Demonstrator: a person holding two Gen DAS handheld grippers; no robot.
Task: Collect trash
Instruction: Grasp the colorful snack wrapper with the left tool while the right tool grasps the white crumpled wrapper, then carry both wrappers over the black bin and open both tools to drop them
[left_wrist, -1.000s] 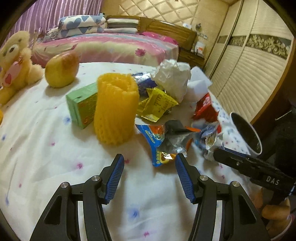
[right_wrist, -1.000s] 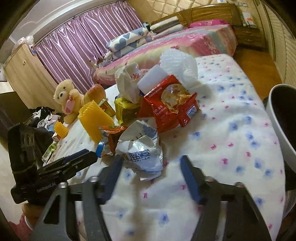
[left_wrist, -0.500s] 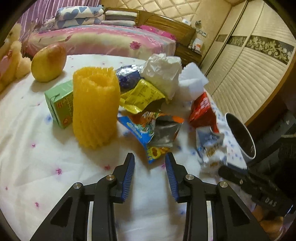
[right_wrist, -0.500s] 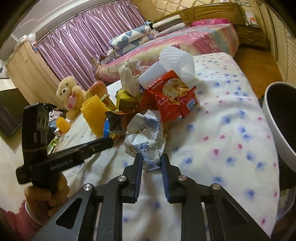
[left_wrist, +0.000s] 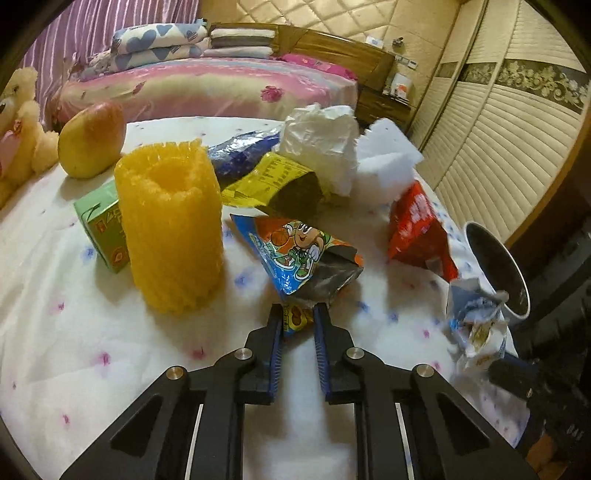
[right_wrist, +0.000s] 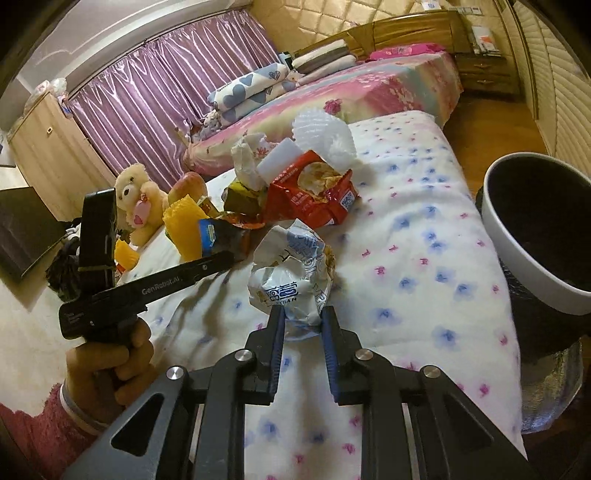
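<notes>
My left gripper is shut on the near corner of a blue cartoon snack wrapper that lies on the white flowered cloth. My right gripper is shut on a crumpled white-and-blue wrapper and holds it just above the cloth; it also shows in the left wrist view beside the bin. A white trash bin with a dark inside stands at the table's right edge, also in the left wrist view. A red snack bag, a yellow wrapper and crumpled white paper lie further back.
A yellow foam net sleeve stands upright left of the blue wrapper, with a green carton behind it. An apple and a teddy bear sit at the far left. A bed lies behind the table.
Both grippers moved forward and closed: the left onto the corner of the blue snack wrapper, the right onto the white-and-blue wrapper, which has lifted toward the bin side.
</notes>
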